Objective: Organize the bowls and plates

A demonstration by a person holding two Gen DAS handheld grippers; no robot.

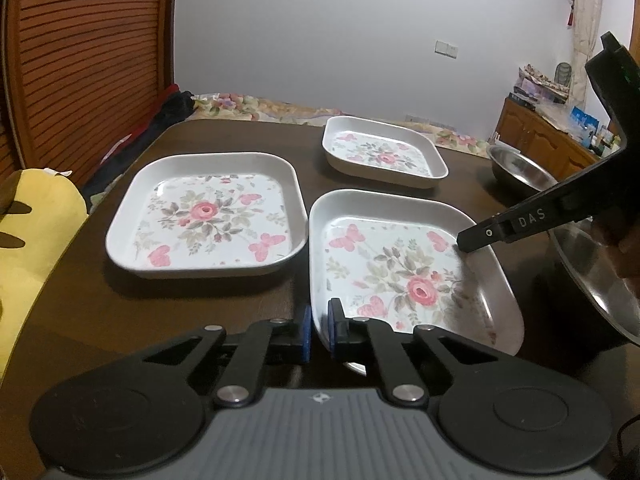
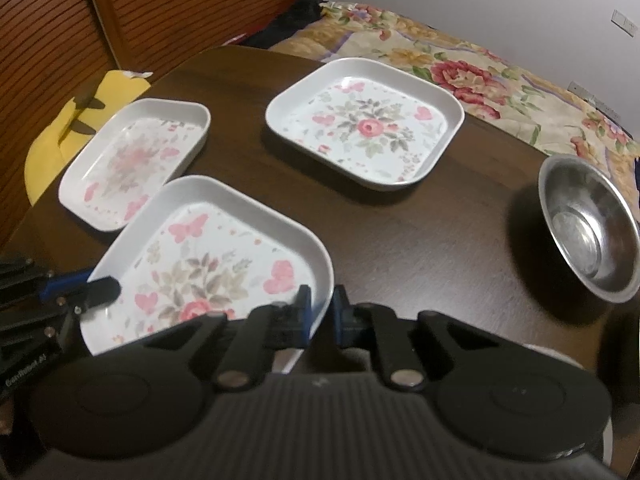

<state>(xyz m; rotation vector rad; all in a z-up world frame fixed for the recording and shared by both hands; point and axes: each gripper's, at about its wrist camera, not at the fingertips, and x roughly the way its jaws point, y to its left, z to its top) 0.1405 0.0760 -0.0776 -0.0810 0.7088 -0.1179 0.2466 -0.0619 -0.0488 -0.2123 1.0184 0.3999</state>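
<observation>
Both jaws are pinched onto the same near plate (image 2: 208, 264): left gripper (image 1: 319, 330) clamps its left rim, right gripper (image 2: 321, 314) clamps the right rim, so it's tilted off the table (image 2: 420, 240). Two other floral plates, left plate (image 1: 204, 214) and far plate (image 1: 382, 152), sit flat, with a steel bowl (image 2: 588, 228) off to the right.

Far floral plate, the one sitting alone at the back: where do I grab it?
Take the far plate by its raised rim, one finger inside the wall and one outside, approaching from the near edge. It lies flat on the table, so only the upright rim offers a pinch, probably easiest at a straight side.
</observation>
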